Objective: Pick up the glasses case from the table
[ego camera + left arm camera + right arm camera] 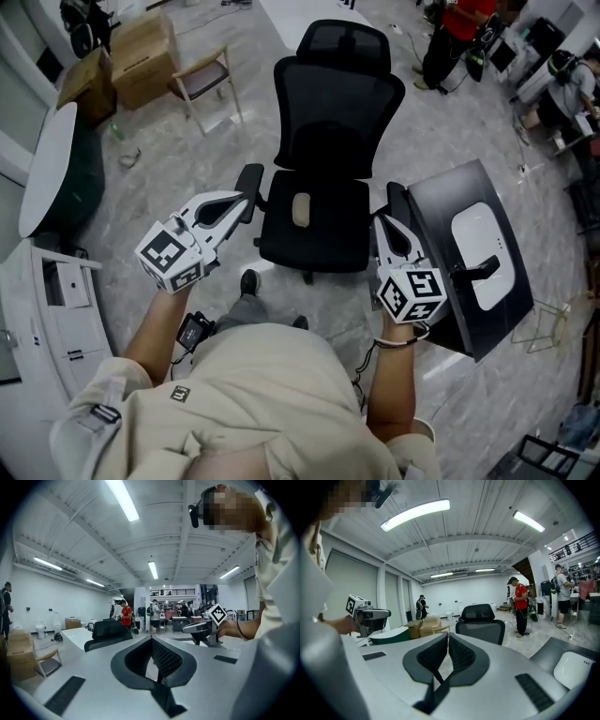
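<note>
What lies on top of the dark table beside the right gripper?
A white rounded object with a small dark piece overlapping it. The right gripper hides the table's left edge.

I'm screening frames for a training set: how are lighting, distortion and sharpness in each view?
Head view: even light, no hard shadows, the black chair crisp, mild wide-angle bowing toward the edges. Left gripper view: strong fisheye with a dark rim, the ceiling light strip blown out. Right gripper view: the same fisheye and dark rim, the strip light bent into a curve and glaring, the chair fairly sharp.
</note>
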